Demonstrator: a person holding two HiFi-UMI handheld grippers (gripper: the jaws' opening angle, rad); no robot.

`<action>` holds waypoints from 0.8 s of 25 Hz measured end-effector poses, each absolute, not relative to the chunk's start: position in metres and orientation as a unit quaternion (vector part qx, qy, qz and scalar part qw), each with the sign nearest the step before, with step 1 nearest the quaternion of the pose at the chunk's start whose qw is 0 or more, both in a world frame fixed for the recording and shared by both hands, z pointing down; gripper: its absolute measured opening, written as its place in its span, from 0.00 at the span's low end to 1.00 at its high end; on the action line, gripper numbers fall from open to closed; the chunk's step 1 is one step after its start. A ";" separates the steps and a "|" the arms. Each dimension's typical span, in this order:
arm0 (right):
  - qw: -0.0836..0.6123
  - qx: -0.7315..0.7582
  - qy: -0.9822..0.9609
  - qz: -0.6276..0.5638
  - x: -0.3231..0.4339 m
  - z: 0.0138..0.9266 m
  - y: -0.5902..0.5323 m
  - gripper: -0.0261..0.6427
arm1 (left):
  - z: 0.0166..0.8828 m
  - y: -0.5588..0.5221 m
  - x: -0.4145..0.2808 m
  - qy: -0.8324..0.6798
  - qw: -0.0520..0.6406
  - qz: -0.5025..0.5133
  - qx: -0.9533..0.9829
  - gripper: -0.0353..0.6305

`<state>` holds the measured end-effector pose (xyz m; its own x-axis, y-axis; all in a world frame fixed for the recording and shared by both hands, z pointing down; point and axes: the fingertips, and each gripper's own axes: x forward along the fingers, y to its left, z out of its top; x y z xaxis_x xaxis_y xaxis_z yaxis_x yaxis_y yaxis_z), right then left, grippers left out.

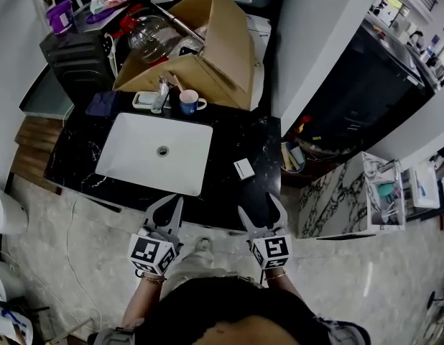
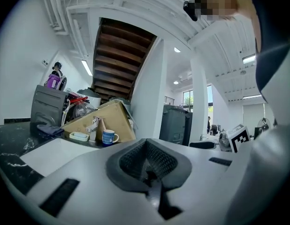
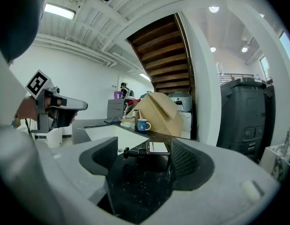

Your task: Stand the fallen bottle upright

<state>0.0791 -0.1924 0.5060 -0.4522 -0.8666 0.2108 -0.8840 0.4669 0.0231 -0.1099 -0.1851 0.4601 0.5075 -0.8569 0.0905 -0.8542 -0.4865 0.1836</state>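
Observation:
The fallen bottle is small and dark with a white label. It lies on its side on the black marble counter, right of the sink. In the right gripper view the bottle lies straight ahead between the jaws' lines, cap pointing left, some way beyond the tips. My right gripper is open and empty, at the counter's front edge. My left gripper is shut on nothing, in front of the sink.
A white sink is set in the counter. Behind it stand a faucet, a soap dish and a blue mug. A large cardboard box fills the back. A marble-patterned cabinet stands to the right.

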 end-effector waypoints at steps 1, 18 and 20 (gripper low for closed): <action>0.105 0.516 -0.849 0.045 0.080 0.511 -0.202 0.54 | 0.461 -0.195 -0.113 -0.498 0.102 -0.006 0.861 0.06; 0.445 0.212 -0.846 -0.203 0.041 0.569 -0.261 0.54 | 0.462 -0.253 -0.141 -0.534 0.099 -0.007 0.840 0.06; 0.514 0.122 -0.810 -0.257 0.043 0.583 -0.265 0.54 | 0.462 -0.252 -0.147 -0.545 0.101 -0.008 0.832 0.06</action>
